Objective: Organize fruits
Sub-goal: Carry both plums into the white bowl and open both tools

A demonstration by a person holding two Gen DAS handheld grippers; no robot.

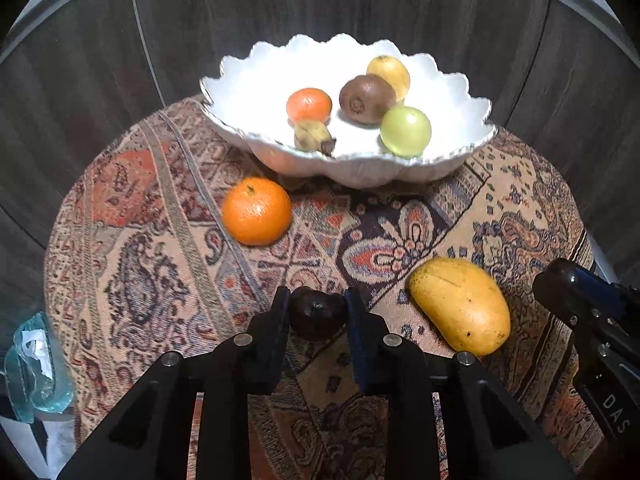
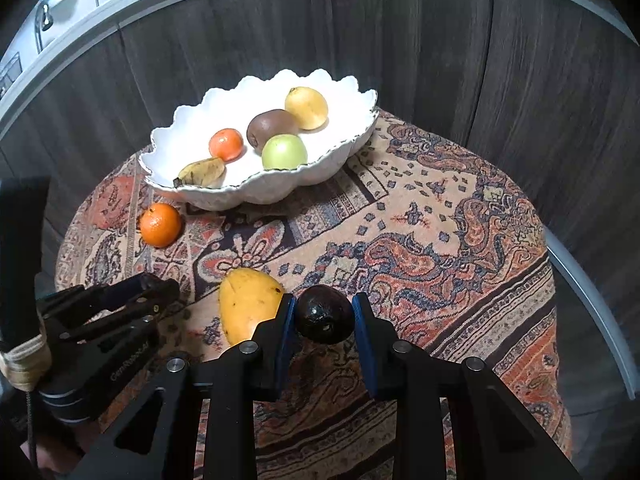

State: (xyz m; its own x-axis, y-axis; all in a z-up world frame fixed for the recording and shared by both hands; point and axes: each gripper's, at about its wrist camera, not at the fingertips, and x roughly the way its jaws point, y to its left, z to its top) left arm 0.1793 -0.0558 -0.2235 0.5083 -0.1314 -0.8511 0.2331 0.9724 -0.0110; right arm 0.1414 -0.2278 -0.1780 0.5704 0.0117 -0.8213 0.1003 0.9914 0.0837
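Fruits: two dark round fruits are clamped, one in each gripper; the others lie in the bowl or on the cloth.
Left gripper (image 1: 317, 309): its blue pads are pressed against a dark plum-like fruit (image 1: 316, 312), low over the patterned tablecloth (image 1: 160, 280).
Right gripper (image 2: 325, 314): pinching a dark glossy fruit (image 2: 325, 314) between its pads, just right of the mango.
Mango (image 1: 460, 305): lies on its side on the cloth between the two grippers; in the left wrist view its long axis runs from upper left to lower right, the narrower end toward the bowl.
Orange (image 1: 257, 210): on the cloth, near the bowl's left front, stem dimple facing up.
White scalloped bowl (image 1: 248, 80): at the far side of the table, holding five fruits.
Small banana (image 1: 312, 138): at the bowl's front rim, dark tip pointing right in the left wrist view.
Tangerine (image 1: 309, 105): just behind the banana.
Kiwi (image 1: 366, 99): mid-bowl, its end facing the camera, touching the green apple (image 1: 405, 131) and the yellow fruit (image 1: 389, 74) behind it.
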